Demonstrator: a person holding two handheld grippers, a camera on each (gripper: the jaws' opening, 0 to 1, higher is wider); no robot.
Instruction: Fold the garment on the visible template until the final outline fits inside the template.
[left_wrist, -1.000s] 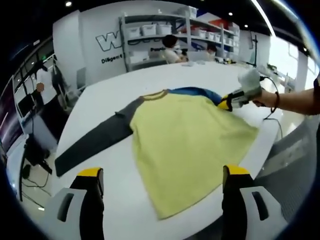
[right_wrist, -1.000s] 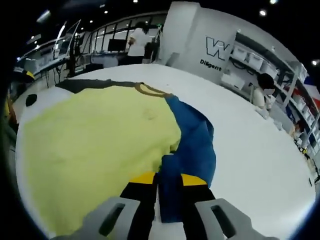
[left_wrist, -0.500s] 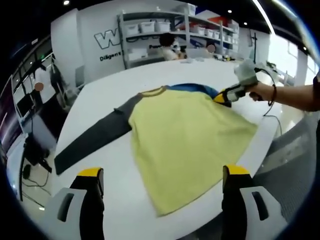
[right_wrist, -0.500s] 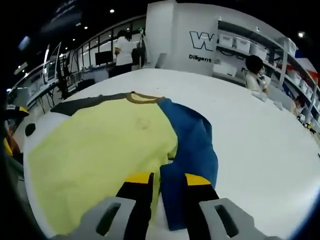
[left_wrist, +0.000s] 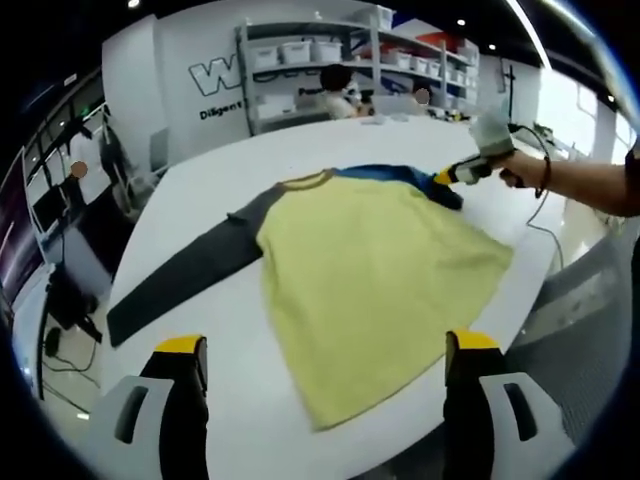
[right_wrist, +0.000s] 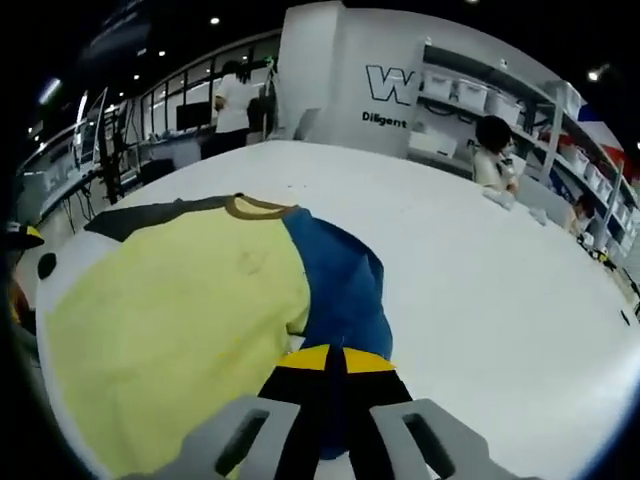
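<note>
Flat on the white table (left_wrist: 190, 200) lies the garment (left_wrist: 370, 270), a long-sleeved shirt with a pale yellow body, spread out smooth and reaching close to the table's near edge in the left gripper view. Its grey sleeve (left_wrist: 180, 280) stretches straight out to one side, away from the body, and a brownish collar band (left_wrist: 308, 181) sits at the neck. The blue sleeve (right_wrist: 340, 290) on the other side is folded in and bunched beside the yellow body, lying partly against it. The right gripper (right_wrist: 335, 365) is clenched on the end of that blue sleeve, its yellow-tipped jaws pressed together with the blue cloth caught between them; in the left gripper view the same tool (left_wrist: 470, 170) shows at the far side of the shirt, held by a person's hand (left_wrist: 520, 168) with a cable trailing from it. The left gripper (left_wrist: 325, 345) hangs above the near edge of the table, jaws spread wide apart and touching nothing. Beyond the table stand shelves (left_wrist: 320, 60) carrying white bins, a white wall with dark lettering (right_wrist: 390, 85), and a few people at other work surfaces.
</note>
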